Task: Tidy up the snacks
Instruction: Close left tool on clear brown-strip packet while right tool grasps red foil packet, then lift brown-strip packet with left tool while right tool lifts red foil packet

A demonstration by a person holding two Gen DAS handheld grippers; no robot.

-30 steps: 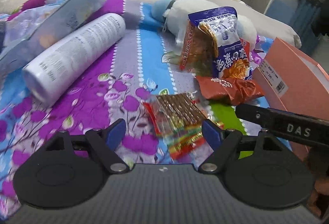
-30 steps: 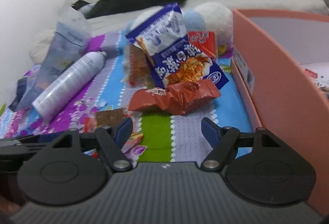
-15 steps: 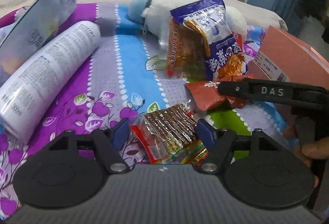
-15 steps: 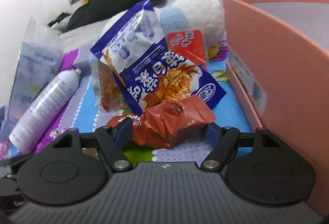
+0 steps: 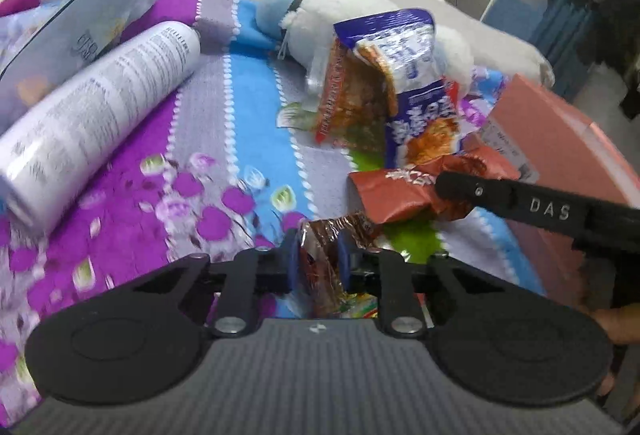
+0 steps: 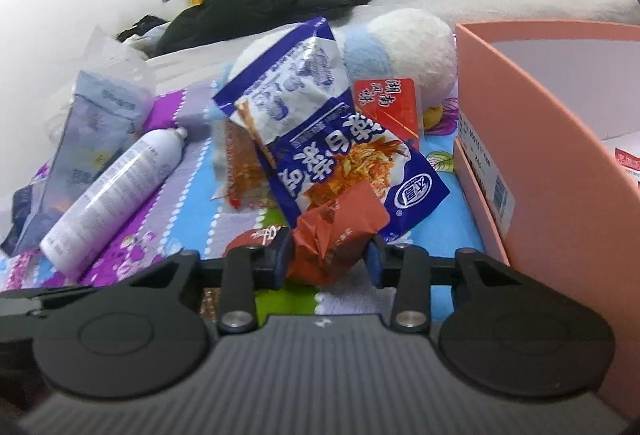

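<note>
Left tongs (image 5: 318, 255) closing on clear snack pack (image 5: 324, 267); right tongs (image 6: 330, 255) closing on red packet (image 6: 336, 235).

We see a bedspread (image 5: 248, 107) striped in blue, purple and grey with purple flowers, and on it a white spray can (image 5: 96, 119) printed with dark text. The noodle packet (image 6: 340, 139) is dark blue and white, the crumpled packet (image 6: 336, 235) rust-red, the box (image 6: 560, 155) salmon pink. The plush toy (image 6: 408, 47) looks white and pale blue, as far as we can tell.

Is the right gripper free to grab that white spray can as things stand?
Probably not: the right gripper is closing on a red snack packet, and the white spray can lies far off to its left.
</note>
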